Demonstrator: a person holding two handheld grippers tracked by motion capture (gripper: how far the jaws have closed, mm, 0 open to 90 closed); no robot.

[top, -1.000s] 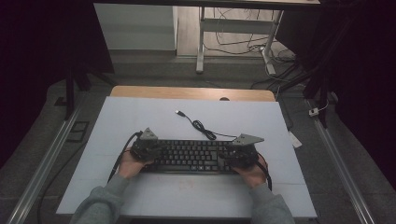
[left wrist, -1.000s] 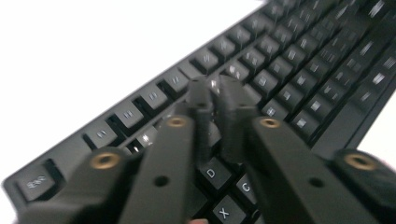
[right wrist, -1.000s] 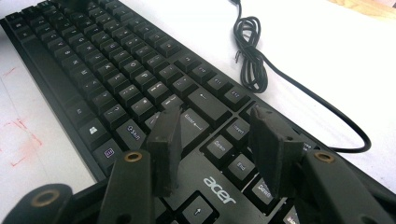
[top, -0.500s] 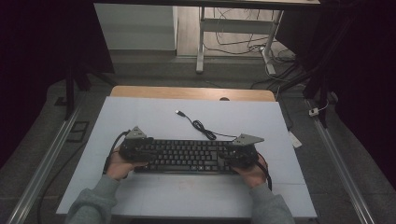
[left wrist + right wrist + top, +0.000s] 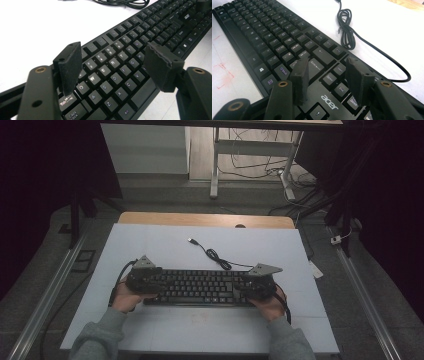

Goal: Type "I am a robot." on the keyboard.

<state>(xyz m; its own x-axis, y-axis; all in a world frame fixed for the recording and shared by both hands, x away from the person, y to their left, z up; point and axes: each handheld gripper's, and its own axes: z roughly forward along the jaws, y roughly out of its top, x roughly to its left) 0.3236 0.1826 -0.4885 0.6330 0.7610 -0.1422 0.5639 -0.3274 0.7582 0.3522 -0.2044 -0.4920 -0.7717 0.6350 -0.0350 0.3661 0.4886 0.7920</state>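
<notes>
- Left gripper (image 5: 112,62): jaws have just been opening, now spread over the Q-to-G keys, pads clear of them
- Right gripper (image 5: 328,80): jaws parted above the Enter key, grasping nothing
- Keyboard (image 5: 200,287): flat at table (image 5: 165,240) centre; rigid, light, smooth; judged best held by its end edges
- Cable (image 5: 215,255): limp, coiled, trails toward 12 o'clock

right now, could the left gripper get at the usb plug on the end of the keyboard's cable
Probably yes. The left gripper sits open over the keyboard, its jaws having just opened and holding nothing. The USB plug lies beyond the keyboard on bare white table, with nothing between them.
</notes>
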